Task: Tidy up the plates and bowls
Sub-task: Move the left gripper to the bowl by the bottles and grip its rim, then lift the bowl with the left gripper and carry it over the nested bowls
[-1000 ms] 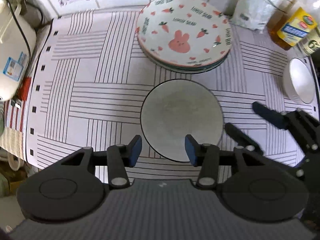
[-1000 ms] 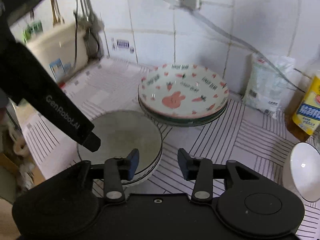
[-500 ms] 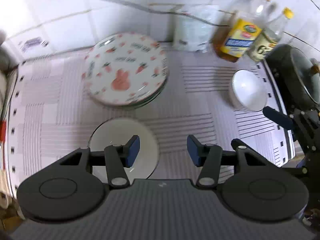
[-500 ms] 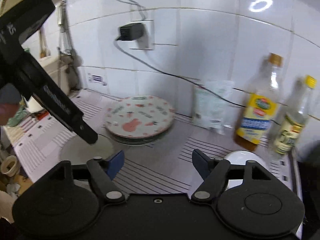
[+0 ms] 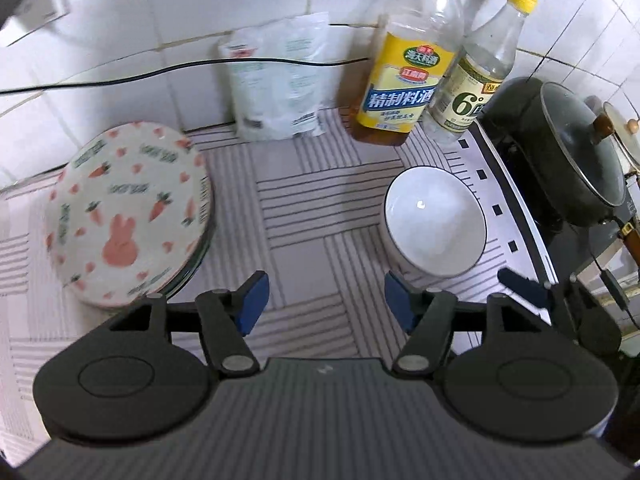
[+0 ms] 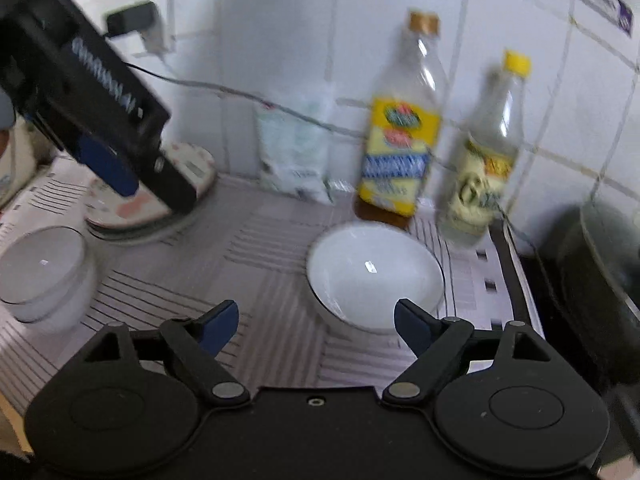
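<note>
White bowl (image 6: 374,276) is coming into reach: both the left gripper (image 5: 324,306) and right gripper (image 6: 316,326), empty and opening wider, are leaving the stacked bowls (image 6: 42,272) behind.

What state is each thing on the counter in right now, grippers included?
Left gripper: jaws opening, nothing between them.
Right gripper: jaws opening, empty.
White ceramic bowl with dark rim: upright, empty, alone near the bottles.
Stacked white bowls: nested, upright.
Rabbit-and-carrot patterned plates: stacked.
Yellow-labelled glass bottle: upright, capped.
Yellow-capped clear bottle: upright, capped.
Dark pot: lid on.
</note>
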A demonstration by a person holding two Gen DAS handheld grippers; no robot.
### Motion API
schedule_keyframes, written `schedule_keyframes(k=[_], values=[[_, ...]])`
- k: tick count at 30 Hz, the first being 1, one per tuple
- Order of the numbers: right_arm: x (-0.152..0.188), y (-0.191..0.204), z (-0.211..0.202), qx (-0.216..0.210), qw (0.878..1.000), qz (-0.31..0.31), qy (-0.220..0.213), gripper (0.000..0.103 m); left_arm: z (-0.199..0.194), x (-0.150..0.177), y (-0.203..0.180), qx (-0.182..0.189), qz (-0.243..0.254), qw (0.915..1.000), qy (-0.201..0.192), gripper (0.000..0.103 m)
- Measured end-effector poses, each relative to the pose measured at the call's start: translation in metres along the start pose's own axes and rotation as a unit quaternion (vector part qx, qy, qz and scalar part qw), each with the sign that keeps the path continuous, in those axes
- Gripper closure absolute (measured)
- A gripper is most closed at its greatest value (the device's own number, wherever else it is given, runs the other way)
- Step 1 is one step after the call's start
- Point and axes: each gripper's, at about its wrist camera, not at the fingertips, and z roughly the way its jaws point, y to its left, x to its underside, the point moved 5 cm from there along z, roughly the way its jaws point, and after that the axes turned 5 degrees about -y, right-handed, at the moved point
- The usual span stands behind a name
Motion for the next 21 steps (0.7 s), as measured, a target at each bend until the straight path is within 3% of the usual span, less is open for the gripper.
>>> schedule_keyframes(k=[8,13,19,21], values=[[0.023,-0.025,0.034,0.027,0.999,0.039,0.016,0.013,0.052,-0.015,-0.023,-0.016,0.017,0.9997,0.01,0.036],[0.026,-0.037,0.057,0.027,0.997,0.066,0.016,0.013,0.084,-0.022,-0.037,0.006,0.025,0.9994,0.021,0.036],[0.033,-0.042,0.075,0.008,0.996,0.094,-0.001,0.01,0.114,-0.025,-0.044,0.012,0.023,0.9994,0.021,0.041],[0.033,-0.043,0.079,0.008,0.995,0.098,-0.004,0.007,0.12,-0.024,-0.045,0.006,0.03,0.9993,0.023,0.05]])
